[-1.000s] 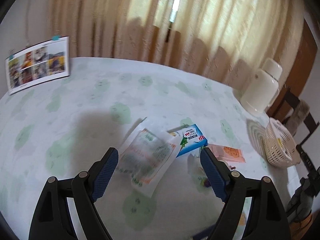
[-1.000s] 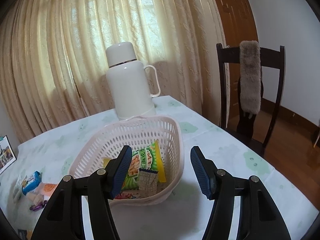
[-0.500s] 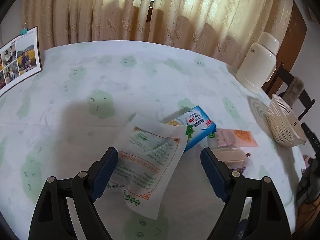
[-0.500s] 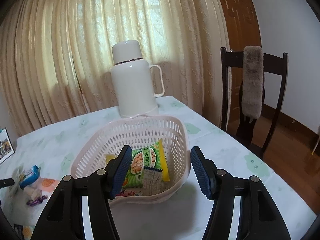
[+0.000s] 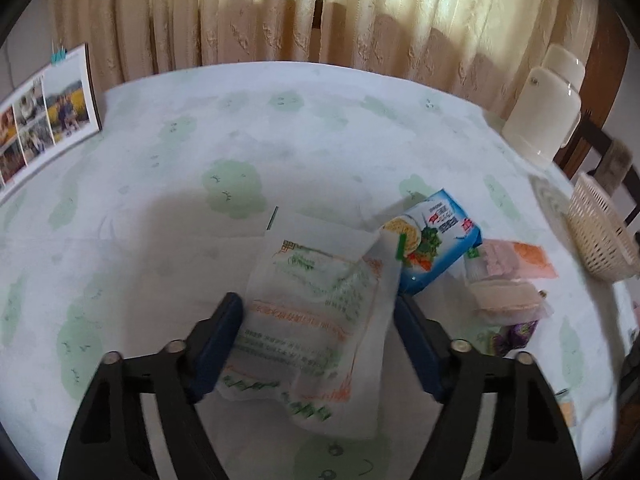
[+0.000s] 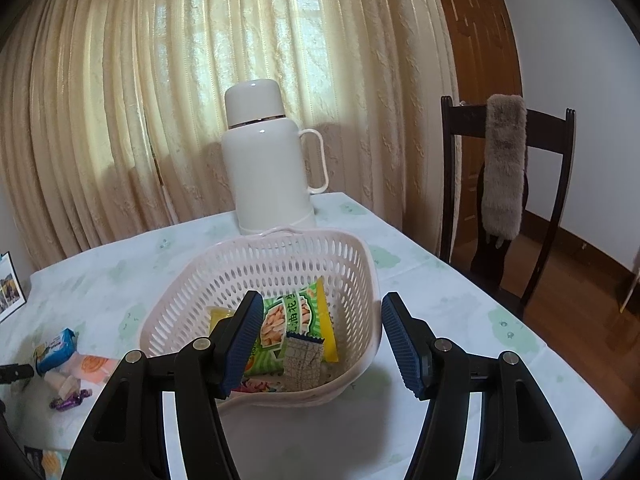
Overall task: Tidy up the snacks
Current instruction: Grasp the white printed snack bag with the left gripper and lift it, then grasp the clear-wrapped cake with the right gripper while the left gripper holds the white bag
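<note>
- Left claw [image 5: 318,322] points down at the tabletop [image 5: 168,184] with a white snack packet [image 5: 316,312] printed in green and orange lying between its blue pads; its jaws have just been closing in on the packet, and both pads sit right at the packet's edges, though the blur keeps me from telling whether they press on it.
- Beside that packet, toward the right, a blue noodle pack [image 5: 434,240] lies partly under its upper corner.
- Further right lie a pink-and-orange pouch [image 5: 520,258], a pale wrapped biscuit [image 5: 506,300] and a purple candy [image 5: 516,334], close together.
- Right claw [image 6: 320,340] hovers at the near rim of the pale slotted basket [image 6: 280,256], its jaws about halfway apart and nothing between them.
- Inside the basket lie a green-and-yellow snack bag [image 6: 294,320], a small patterned sachet [image 6: 302,358] leaning on it, and a yellow item [image 6: 220,314] partly hidden behind the left pad.
- Behind the basket stands a white thermos jug [image 6: 266,164]; a dark chair [image 6: 508,184] with a furry grey cover sits at the tabletop's far right.
- A photo sheet [image 5: 44,116] stands propped at the tabletop's left edge.
</note>
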Available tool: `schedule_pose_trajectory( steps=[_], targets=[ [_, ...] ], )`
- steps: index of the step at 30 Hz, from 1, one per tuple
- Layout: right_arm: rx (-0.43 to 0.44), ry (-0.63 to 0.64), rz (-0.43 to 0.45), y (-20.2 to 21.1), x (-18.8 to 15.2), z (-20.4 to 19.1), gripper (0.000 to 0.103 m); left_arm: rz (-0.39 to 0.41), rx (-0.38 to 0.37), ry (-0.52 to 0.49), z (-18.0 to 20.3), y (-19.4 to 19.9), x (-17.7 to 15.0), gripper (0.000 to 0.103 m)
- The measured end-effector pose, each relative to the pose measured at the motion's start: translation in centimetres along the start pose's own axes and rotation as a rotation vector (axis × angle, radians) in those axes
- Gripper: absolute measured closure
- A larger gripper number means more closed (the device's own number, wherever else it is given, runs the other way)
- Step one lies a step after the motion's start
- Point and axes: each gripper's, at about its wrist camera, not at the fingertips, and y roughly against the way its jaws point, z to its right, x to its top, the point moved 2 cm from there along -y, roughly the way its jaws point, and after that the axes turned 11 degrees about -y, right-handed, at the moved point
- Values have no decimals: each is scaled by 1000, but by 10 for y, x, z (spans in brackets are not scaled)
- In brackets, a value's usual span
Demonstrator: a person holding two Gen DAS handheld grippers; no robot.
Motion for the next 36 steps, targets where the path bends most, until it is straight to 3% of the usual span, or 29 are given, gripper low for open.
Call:
schedule_pose_trajectory(
  steps=[3, 7, 15, 19, 23, 27, 31, 36],
  targets=[
    [-1, 20, 23, 4, 0, -4, 41, 7, 43, -15, 0, 3, -2, 56],
    [-4, 47, 48, 9, 0, -9, 41, 38, 33, 5, -2, 12, -5, 73],
    [-24, 124, 111, 23, -6, -27, 41, 111, 14, 14, 2, 35, -4, 73],
    [51, 120, 78, 35, -10, -42, 41, 130, -17, 19, 6, 41, -3, 73],
    [210, 166, -5, 47, -16, -77, 41, 152, -33, 19, 9, 47, -2, 73],
    [416, 258, -180, 40, -30, -124, 41, 164, -31, 30, 11, 50, -2, 73],
    [518, 342, -312, 25, -53, -162, 41, 167, -34, 59, 9, 50, -3, 73],
    [569, 403, -421, 8, -76, -192, 41, 168, -35, 73, 10, 51, -3, 73]
  ],
)
